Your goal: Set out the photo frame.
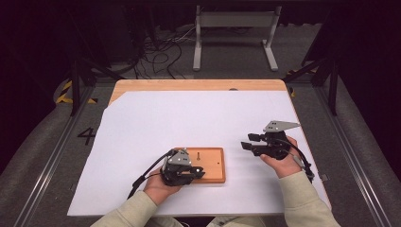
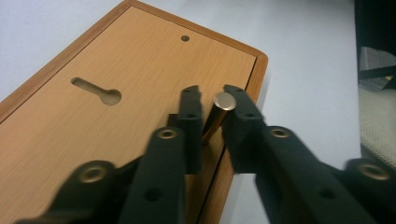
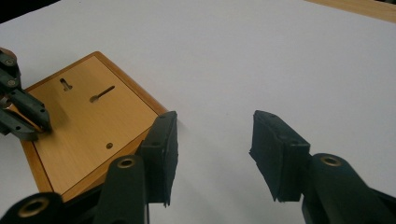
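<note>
Where the left forearm in its pale sleeve comes in from the bottom of the high view, the hand wraps the body of the left hand-held gripper (image 1: 191, 174), wrist low, jaws pointing to the right over the near edge of the flat rectangular board of orange-brown wood (image 1: 213, 163). Left gripper view: the black jaws stand on either side of a short upright brass-coloured metal pin (image 2: 223, 103) set near the board's edge, its round top just above the jaw tips; both pads lie against the pin, clamped on it. A keyhole-shaped slot (image 2: 97, 91) and a small round hole (image 2: 185, 38) are cut in the board's face farther off. The board lies flat on the white sheet covering the bench (image 1: 156, 118), near its front edge, slightly left of centre.

To the right, well apart from the board, the right hand holds the right hand-held gripper (image 1: 247, 141) off the sheet, palm under the body, grey three-cornered plate on top, jaws pointing left toward the board. Right gripper view: its jaws stand apart with bare white sheet between them.
</note>
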`<state>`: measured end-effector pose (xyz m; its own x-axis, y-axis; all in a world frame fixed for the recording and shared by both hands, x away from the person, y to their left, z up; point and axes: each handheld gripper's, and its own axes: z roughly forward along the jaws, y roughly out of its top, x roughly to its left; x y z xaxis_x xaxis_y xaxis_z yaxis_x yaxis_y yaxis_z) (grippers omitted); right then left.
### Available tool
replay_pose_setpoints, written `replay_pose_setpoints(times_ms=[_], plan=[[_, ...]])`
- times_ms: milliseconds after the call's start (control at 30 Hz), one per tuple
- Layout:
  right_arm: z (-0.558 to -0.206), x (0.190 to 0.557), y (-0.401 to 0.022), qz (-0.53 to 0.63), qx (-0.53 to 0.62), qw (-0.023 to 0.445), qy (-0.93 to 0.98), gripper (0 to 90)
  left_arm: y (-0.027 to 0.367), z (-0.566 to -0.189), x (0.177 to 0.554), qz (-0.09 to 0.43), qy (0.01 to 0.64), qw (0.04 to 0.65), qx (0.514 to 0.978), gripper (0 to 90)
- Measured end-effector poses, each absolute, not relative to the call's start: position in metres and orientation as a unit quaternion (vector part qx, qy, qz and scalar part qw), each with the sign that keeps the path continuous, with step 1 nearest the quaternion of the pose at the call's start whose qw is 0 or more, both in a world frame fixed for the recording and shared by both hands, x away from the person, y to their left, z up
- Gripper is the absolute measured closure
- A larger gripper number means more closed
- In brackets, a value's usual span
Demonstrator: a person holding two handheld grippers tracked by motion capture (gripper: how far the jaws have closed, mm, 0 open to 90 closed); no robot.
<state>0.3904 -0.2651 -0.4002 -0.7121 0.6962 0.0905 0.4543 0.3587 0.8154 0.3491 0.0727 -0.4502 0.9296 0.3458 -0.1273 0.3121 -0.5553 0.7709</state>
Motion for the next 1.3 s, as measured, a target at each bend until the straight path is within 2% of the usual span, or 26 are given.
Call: replay_pose_setpoints(times_ms=[200,333,767,1067,1300], plan=[[-0.400,0.390,-0.265,0.444,0.353,0.138,0.812,50.7,0.072,-0.451,0.346,0.040,0.176,0.432,0.884,82.9],[-0.399,0.390,-0.265,0.444,0.351,0.140,0.812,50.1,0.070,-0.451,0.339,0.084,0.142,0.423,0.891,83.2],[-0.399,0.388,-0.261,0.442,0.341,0.146,0.817,47.8,0.068,-0.452,0.325,0.152,0.098,0.405,0.897,82.4],[-0.399,0.385,-0.255,0.434,0.328,0.150,0.826,46.4,0.067,-0.455,0.308,0.229,0.026,0.391,0.891,82.5],[-0.399,0.382,-0.252,0.432,0.320,0.140,0.832,42.8,0.067,-0.457,0.301,0.254,0.003,0.387,0.886,82.5]])
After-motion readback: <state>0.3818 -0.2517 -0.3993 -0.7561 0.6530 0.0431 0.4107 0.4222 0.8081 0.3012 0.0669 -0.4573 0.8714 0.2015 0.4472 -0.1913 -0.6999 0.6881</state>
